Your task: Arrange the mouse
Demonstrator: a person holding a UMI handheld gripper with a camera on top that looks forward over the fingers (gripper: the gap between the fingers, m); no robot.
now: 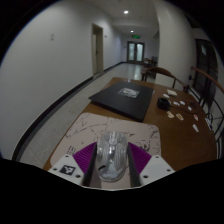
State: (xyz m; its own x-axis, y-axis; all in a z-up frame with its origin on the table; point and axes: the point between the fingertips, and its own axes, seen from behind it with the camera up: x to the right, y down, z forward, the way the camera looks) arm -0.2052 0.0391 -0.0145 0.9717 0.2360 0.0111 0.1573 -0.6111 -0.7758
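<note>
A clear, silvery mouse (108,158) sits between my gripper's (110,166) two fingers. The purple pads (88,158) press on both of its sides with no gap showing. The mouse is over the near end of a pale patterned mouse mat (88,127) that lies on the wooden table (160,135). I cannot tell whether the mouse rests on the mat or hangs just above it.
A large black mat (125,96) lies beyond the pale mat, with a small dark object (164,102) to its right. Several small white cards (186,116) are scattered on the table's right side. A corridor with doors runs on past the table's far end.
</note>
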